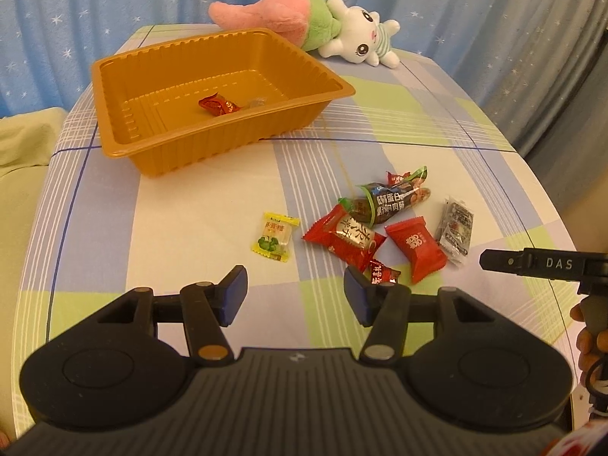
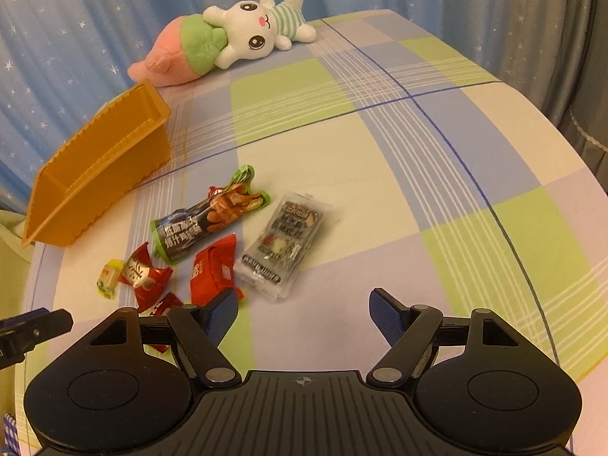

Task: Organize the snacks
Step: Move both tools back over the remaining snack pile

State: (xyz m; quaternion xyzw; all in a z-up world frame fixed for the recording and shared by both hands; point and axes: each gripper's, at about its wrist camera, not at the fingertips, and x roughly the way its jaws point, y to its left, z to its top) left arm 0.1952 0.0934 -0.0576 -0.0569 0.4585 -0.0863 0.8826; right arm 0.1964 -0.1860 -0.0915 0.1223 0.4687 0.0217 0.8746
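Left gripper point(image 1: 295, 296) and right gripper point(image 2: 304, 317) both gape wide, holding nothing; loose snacks point(image 1: 380, 224) lie mid-bed; orange tray point(image 1: 114, 87) near the bed's far edge holds one red candy point(image 1: 218, 105).

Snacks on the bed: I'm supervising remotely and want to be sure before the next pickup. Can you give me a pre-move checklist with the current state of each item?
1. Left gripper open and empty: ok.
2. Right gripper open and empty: ok.
3. Orange tray upright with room inside; only a red candy and one small pale piece in it: ok.
4. Yellow candy lies apart from the pile, free to grasp: ok.
5. Silver packet lies flat, nothing on top: ok.
6. Red packets overlap the dark sausage snack: not ok for a clean single pick.
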